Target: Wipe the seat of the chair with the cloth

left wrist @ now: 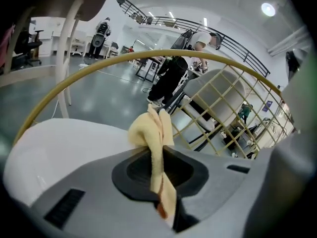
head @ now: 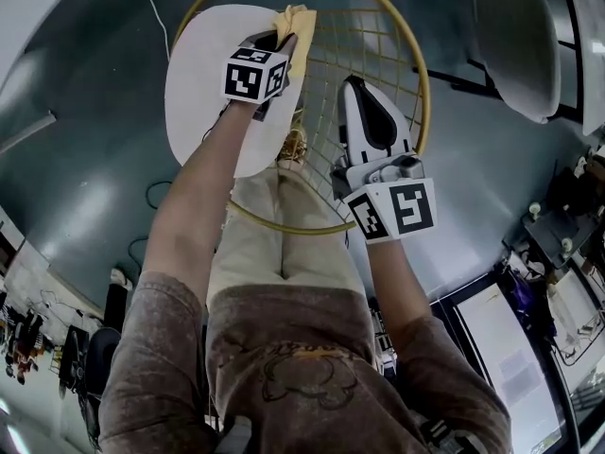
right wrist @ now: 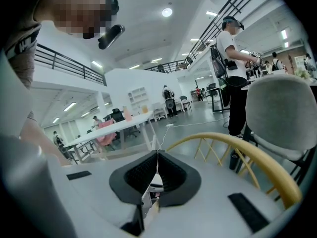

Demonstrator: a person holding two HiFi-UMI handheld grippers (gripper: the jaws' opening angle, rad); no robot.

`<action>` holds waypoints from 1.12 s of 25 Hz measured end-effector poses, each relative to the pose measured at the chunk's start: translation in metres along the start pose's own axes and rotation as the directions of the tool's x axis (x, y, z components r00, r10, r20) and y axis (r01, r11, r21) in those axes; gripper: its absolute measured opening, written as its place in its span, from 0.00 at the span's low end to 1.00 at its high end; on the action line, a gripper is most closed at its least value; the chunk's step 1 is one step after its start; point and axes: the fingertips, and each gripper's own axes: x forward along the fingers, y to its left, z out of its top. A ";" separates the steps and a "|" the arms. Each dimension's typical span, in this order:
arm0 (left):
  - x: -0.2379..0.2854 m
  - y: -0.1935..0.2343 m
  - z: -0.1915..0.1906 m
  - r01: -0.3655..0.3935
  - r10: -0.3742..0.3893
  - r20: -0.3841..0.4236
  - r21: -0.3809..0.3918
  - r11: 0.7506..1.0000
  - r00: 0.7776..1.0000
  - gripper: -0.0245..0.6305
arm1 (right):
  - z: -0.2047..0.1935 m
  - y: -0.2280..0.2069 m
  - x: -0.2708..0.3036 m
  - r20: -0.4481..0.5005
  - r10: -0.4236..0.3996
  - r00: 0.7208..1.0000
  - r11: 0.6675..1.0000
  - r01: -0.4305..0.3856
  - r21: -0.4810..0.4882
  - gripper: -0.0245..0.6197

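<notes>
Grey-green floor (head: 76, 159) spreads under everything, with a thin cable (head: 151, 8) trailing across it at the far side. Below the person stands the chair, its white seat (head: 198, 74) ringed by a yellow hoop (head: 421, 93) that carries a lattice back (head: 364, 36).

The left gripper (head: 274, 41) reaches over the seat, jaws pinched on a yellow cloth (head: 298, 26). The cloth bunches out past the jaw tips at the seat's far edge, right where the seat meets the lattice; whether it presses on the seat I cannot tell. In the left gripper view the cloth (left wrist: 153, 133) runs down between the dark pads, and the hoop (left wrist: 148, 56) arches just beyond it, barring the way forward. The person's left forearm (head: 203, 187) crosses the near part of the seat.

The right gripper (head: 354, 85) hangs over the lattice, apart from the seat, its jaws pressed together with nothing between them.

A second, grey chair (head: 515, 36) stands well apart on the right, and it looms close in the right gripper view (right wrist: 282, 113). Behind it there a person (right wrist: 233, 58) stands at a bench, with long tables (right wrist: 114, 130) further back.
</notes>
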 end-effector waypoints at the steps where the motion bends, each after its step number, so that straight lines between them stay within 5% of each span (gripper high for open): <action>1: -0.001 0.003 -0.001 -0.011 0.012 -0.004 0.008 1.000 1.000 0.11 | 0.000 -0.001 0.001 -0.001 -0.001 1.000 1.000 0.001 0.001 0.08; 14: -0.045 0.077 -0.012 -0.149 0.151 0.021 -0.073 0.986 0.988 0.11 | -0.007 0.002 0.011 -0.029 0.025 0.999 0.999 -0.026 -0.029 0.08; 28: -0.117 0.163 -0.024 -0.307 0.316 0.042 -0.145 0.940 0.948 0.11 | -0.019 0.014 0.012 -0.058 0.052 0.997 0.998 -0.053 -0.024 0.08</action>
